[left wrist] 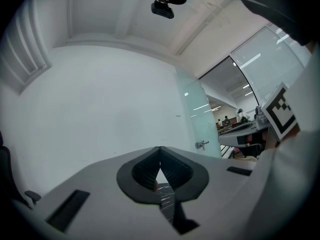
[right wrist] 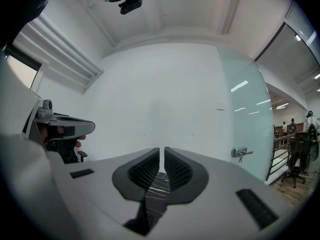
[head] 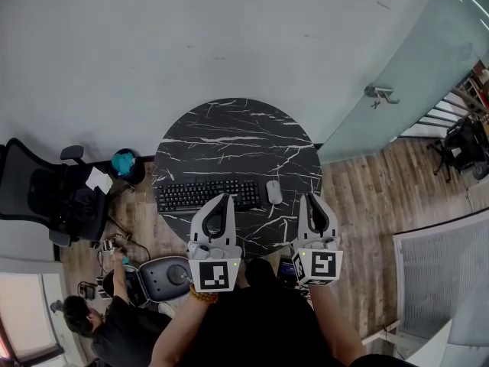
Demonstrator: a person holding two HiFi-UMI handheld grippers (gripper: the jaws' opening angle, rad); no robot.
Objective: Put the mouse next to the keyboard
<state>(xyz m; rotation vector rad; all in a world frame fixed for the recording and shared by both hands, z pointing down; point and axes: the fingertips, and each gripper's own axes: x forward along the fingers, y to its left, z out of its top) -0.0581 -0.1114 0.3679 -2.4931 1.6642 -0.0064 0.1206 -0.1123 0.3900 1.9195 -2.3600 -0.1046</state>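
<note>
- Left gripper (head: 225,199), bottom centre of the head view: claw pressed together, tips meeting, nothing in it. Its tips overlap the near edge of the keyboard in that view; I can't tell how high it hangs above the keys.
- Right gripper (head: 312,199), just right of centre: jaws pressed together to a hairline slit, empty. It sits right of the mouse and apart from it.
- Small grey oval mouse (head: 273,192) lies flat on the table at frame centre, just beside the right end of the long black keyboard (head: 208,195). A narrow gap shows between them, so they are not touching.
- My read: the placement looks done. Both claws closed and empty at the table's near edge reads as parked clear of the goods, not lined up for a grab.
- Surface: round black marble-look tabletop with white veins (head: 229,128). It looks hard and smooth, so the mouse probably slides on a light nudge.
- Room: plain pale wall across the top — frosted glass door with a metal handle (head: 380,92) at upper right.
- Wood plank floor (head: 367,205) runs around the table.
- Black office chair (head: 46,197) at the left edge, with a teal round object (head: 124,161) beside it.
- A person (head: 99,323) sits low at lower left.
</note>
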